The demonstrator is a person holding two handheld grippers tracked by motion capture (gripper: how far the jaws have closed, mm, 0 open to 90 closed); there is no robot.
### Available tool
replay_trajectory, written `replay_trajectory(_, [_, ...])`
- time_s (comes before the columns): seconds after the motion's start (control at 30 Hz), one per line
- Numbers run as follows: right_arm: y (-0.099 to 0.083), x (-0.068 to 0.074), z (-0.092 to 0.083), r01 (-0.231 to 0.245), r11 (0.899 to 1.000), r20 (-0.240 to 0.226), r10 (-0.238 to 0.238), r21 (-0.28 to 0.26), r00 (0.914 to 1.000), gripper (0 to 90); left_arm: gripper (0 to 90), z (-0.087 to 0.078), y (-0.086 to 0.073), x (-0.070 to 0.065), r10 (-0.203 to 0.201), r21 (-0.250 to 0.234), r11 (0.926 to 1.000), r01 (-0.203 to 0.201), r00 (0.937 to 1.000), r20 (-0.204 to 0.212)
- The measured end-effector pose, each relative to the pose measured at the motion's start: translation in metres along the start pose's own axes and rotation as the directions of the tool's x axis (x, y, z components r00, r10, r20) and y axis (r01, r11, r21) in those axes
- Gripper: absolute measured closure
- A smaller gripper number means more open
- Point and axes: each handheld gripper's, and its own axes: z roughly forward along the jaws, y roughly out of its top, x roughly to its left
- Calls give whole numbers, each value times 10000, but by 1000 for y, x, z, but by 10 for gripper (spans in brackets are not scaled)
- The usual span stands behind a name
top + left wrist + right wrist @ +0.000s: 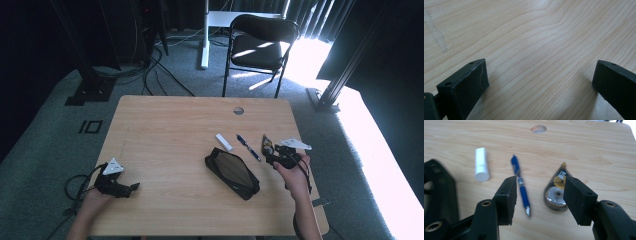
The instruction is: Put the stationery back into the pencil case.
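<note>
Surface (599, 150): pale wood grain, smooth. Pen (521, 185): glossy blue plastic. Tape dispenser (556, 191): clear plastic. Pouch (232, 172): matt black cloth.

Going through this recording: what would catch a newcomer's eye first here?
The open black pencil case lying slantwise at the table's middle, with a white tube, a blue pen and a correction tape dispenser lined up beyond it. The right hand-held gripper, jaws apart, hangs over pen and dispenser.
</note>
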Motion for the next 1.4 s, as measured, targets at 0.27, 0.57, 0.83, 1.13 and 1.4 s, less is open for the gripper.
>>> replay_trajectory(0.27, [1, -17, 33, -557, 9977, 833, 524, 378, 9951, 399, 6, 0, 0, 0, 4, 3, 10000, -4, 10000, 2])
replay_trajectory(0.57, [7, -27, 60, -1064, 9906, 1193, 959, 856, 9882, 363, 6, 0, 0, 0, 9, 5, 10000, -9, 10000, 2])
replay_trajectory(0.83, [9, -31, 78, -1279, 9823, 1513, 1069, 1367, 9827, 362, 6, 0, 0, 0, 3, 1, 10000, -3, 10000, 2])
replay_trajectory(1.13, [3, -30, 94, -1202, 9770, 1587, 923, 1761, 9830, 368, 6, 0, 0, 0, 5, 4, 10000, -5, 10000, 4])
replay_trajectory(1.4, [5, -25, 98, -814, 9782, 1800, 466, 1909, 9826, 464, 6, 0, 0, 0, 8, 5, 10000, -8, 10000, 2])
